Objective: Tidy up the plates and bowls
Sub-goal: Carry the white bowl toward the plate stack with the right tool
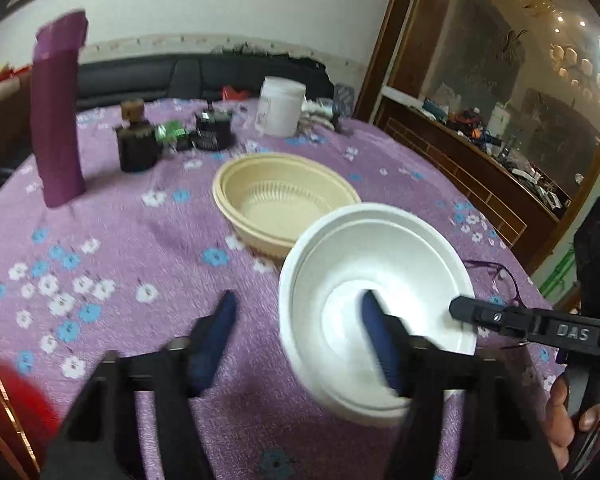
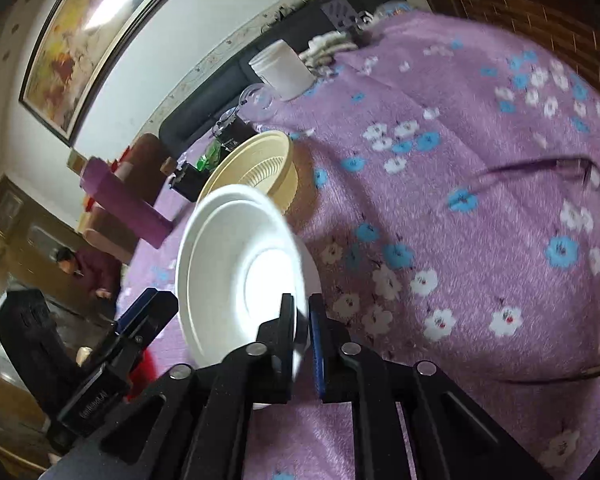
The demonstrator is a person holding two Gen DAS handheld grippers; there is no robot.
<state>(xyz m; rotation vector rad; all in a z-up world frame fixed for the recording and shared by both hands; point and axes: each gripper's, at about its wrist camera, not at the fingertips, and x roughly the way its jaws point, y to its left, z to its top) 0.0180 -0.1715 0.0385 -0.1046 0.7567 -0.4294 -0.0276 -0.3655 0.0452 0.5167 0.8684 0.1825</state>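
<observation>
A white foam bowl (image 1: 380, 300) (image 2: 236, 272) is held tilted above the purple flowered tablecloth (image 1: 120, 248). My right gripper (image 2: 302, 320) is shut on its rim; it enters the left wrist view (image 1: 460, 308) from the right. My left gripper (image 1: 300, 328) is open, its right finger inside the bowl and its left finger over the cloth. A beige bowl (image 1: 284, 200) (image 2: 256, 168) sits on the table just beyond the white one.
A tall purple bottle (image 1: 58, 112), dark jars (image 1: 136, 144), a white tub (image 1: 280, 106) and small clutter stand at the table's far side. Purple-framed glasses (image 2: 580, 240) lie on the cloth at the right. A red object (image 1: 4, 408) is at the near left.
</observation>
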